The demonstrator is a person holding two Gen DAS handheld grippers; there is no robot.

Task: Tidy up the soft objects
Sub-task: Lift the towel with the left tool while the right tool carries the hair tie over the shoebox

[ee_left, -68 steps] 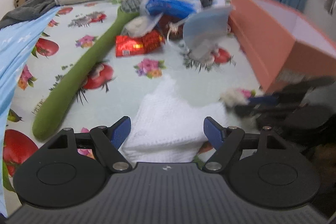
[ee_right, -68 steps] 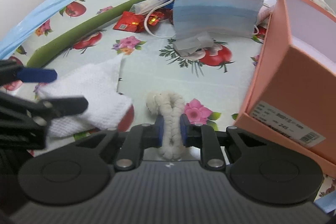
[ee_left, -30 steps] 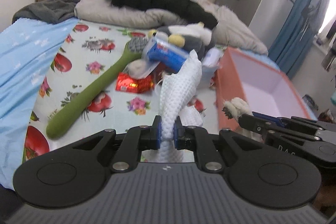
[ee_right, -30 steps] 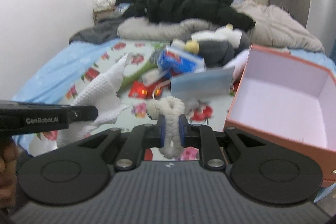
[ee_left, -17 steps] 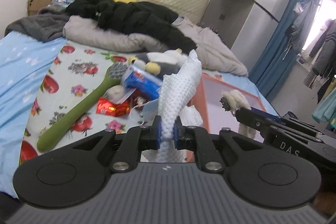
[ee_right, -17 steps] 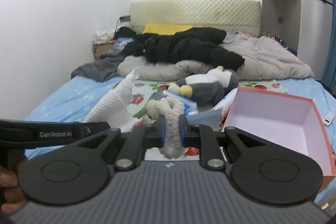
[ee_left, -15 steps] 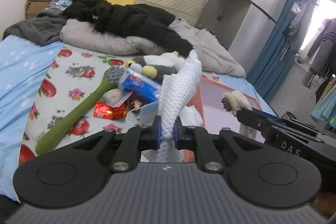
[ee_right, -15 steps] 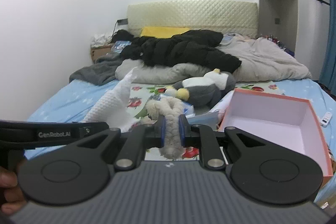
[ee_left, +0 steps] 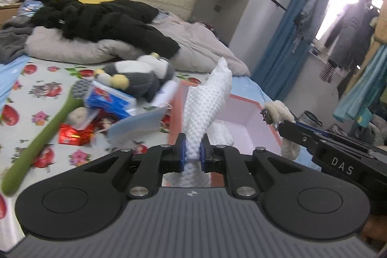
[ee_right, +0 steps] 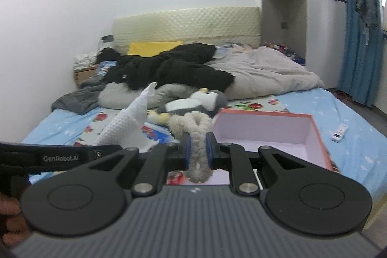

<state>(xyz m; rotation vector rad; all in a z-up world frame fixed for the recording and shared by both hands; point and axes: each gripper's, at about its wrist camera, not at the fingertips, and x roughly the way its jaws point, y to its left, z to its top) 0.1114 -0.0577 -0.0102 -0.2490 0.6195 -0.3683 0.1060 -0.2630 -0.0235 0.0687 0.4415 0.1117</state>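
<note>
Our left gripper (ee_left: 192, 152) stayed clenched on the white cloth (ee_left: 205, 98), our right gripper (ee_right: 197, 152) on the fluffy loop (ee_right: 197, 134); we had lifted both off the bed, above the open pink box (ee_right: 285, 122), so dropping them in came next

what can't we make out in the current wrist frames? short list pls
- Lower end of the white cloth: left wrist view, hidden behind the left tool body.
- Floor of the orange box: right wrist view, near part covered by the right tool and the beige rope.
- Red packets labels: left wrist view, blurred.
- White item on the blue sheet: right wrist view, too small to identify.
</note>
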